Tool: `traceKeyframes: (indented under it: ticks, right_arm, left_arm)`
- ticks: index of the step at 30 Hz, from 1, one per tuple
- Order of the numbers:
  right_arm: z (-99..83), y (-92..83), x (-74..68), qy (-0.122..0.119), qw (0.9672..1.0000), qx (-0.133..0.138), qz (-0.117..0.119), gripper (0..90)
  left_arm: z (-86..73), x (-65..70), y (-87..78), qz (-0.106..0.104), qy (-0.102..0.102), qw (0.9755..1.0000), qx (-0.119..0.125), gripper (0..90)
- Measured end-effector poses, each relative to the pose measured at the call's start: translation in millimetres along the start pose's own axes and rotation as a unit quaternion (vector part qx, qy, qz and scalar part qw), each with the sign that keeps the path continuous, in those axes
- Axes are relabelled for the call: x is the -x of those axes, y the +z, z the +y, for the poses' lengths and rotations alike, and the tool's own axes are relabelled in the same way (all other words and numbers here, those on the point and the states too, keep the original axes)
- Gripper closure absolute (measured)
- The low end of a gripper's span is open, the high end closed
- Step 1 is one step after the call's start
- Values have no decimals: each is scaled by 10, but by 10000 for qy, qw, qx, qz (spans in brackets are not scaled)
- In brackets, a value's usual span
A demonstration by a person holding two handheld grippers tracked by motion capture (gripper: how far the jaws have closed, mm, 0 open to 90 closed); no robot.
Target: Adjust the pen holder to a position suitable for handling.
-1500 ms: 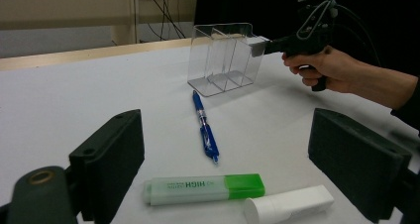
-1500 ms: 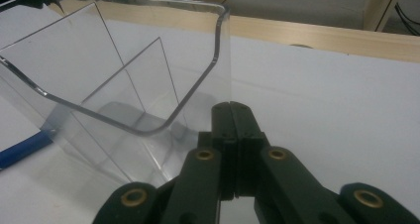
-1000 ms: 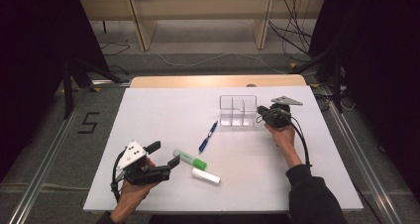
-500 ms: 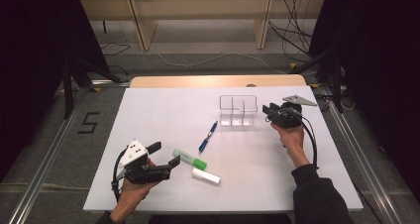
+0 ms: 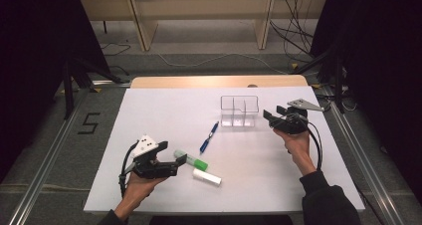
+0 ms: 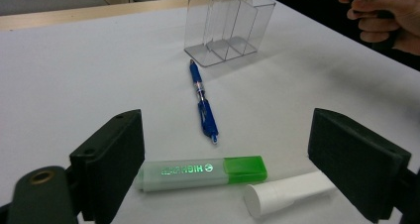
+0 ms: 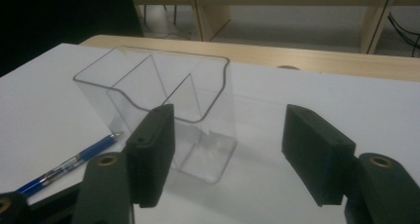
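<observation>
The right tongs (image 5: pixel 277 118) stand wide open with nothing between the jaws; they have just been opening, and the pads press on nothing. Just ahead of them on the white bench (image 5: pixel 164 110) stands the clear organiser (image 5: pixel 239 110), upright, its inner walls splitting it into compartments. In the right gripper view the organiser (image 7: pixel 163 110) sits just beyond the left jaw and partly behind it, apart from both pads as far as can be told. A blue pen (image 7: pixel 69 164) lies flat on the bench, off past that same jaw.

The left tongs (image 5: pixel 175 161) are also wide open and hold nothing. In the left gripper view a green highlighter (image 6: pixel 203 173) lies flat on the bench between the two jaws, crosswise to them, with its pale barrel end close by the left jaw; whether it touches that jaw I cannot tell. Its side reads "HIGHL…", seen upside down, followed by a small round logo. Just beside it, towards the right jaw, lies a white tube (image 6: pixel 289 193) with a flat round end facing the camera; it bears no writing that can be read. Beyond the highlighter the pen lies lengthwise, pointing away to the organiser farther off.

On the floor left of the bench, well away from the left tongs, a taped "5" (image 5: pixel 89 123) can be read.
</observation>
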State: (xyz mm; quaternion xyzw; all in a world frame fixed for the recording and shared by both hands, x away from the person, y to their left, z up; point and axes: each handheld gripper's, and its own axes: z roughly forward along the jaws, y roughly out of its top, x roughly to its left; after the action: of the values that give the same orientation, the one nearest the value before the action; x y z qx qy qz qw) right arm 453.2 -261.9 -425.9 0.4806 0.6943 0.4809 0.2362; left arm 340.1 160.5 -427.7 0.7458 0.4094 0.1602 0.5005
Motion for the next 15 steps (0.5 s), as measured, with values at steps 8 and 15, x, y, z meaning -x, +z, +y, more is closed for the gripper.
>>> traceKeyframes:
  ticks: [8, 15]
  right_arm:
    - [-87, -189, -195, -264, 9994, -11, 211, 324]
    - [-165, -367, -338, -505, 9980, -43, 365, 284]
  left_arm:
    - [162, 33, 242, -17, 111, 9988, -486, 138]
    - [268, 63, 468, 29, 100, 9955, -938, 138]
